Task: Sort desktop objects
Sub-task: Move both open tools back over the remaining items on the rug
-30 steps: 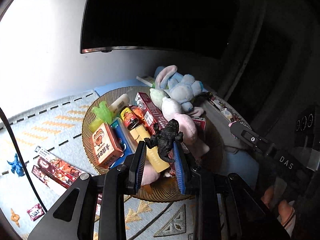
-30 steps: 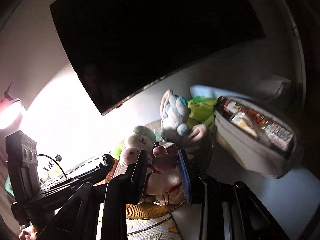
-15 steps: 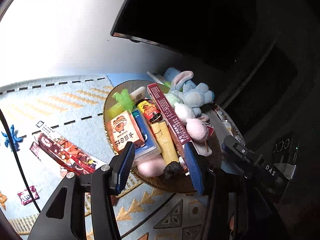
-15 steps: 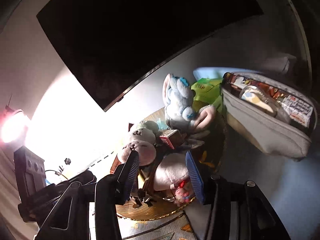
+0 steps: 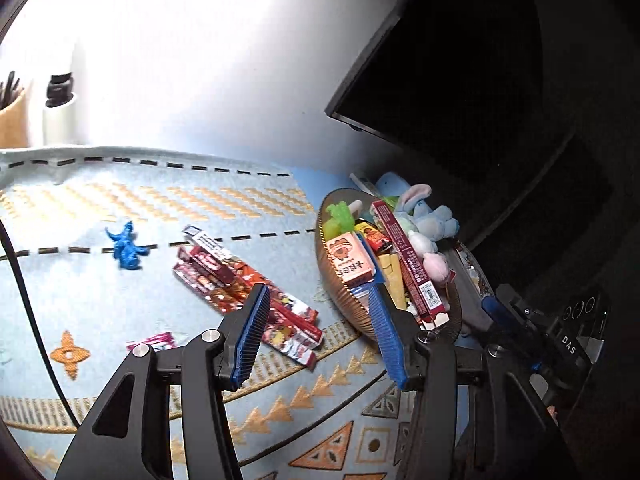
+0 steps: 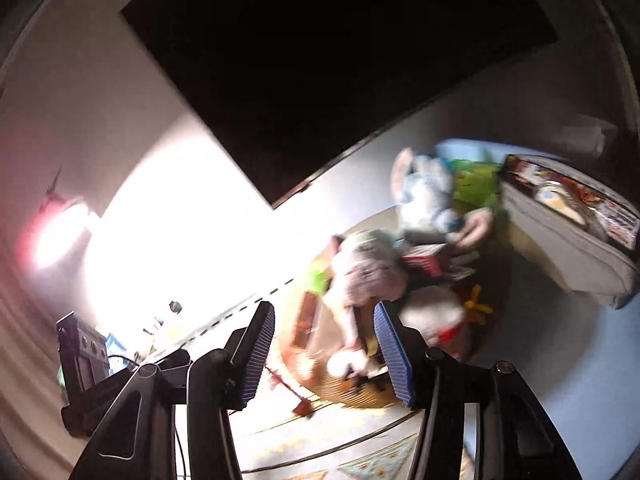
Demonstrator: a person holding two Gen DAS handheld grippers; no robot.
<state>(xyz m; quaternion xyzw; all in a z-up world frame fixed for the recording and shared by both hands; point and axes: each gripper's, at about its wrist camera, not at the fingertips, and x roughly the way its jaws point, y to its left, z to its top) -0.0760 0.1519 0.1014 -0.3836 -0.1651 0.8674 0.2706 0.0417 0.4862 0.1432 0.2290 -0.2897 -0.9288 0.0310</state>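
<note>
A round woven basket (image 5: 340, 300) at the right holds snack boxes, a green toy (image 5: 340, 216) and plush toys, among them a blue rabbit (image 5: 428, 212). My left gripper (image 5: 320, 332) is open and empty above the mat, left of the basket. On the mat lie red snack boxes (image 5: 248, 284), a blue dinosaur figure (image 5: 126, 246) and a small pink packet (image 5: 154, 340). In the blurred right wrist view my right gripper (image 6: 324, 344) is open and empty, in front of the basket (image 6: 340, 388) with the plush toys (image 6: 368, 272).
A patterned blue mat (image 5: 120, 200) covers the desk. A dark monitor (image 5: 460, 60) stands behind the basket. A grey pouch (image 6: 568, 240) with snacks sits right of the basket. A bright lamp (image 6: 60, 236) glows at the left. A black cable (image 5: 28, 300) crosses the left edge.
My left gripper opened and let the black dinosaur figure go into the basket, then swung left toward the mat. My right gripper opened, released the pink plush, and pulled back.
</note>
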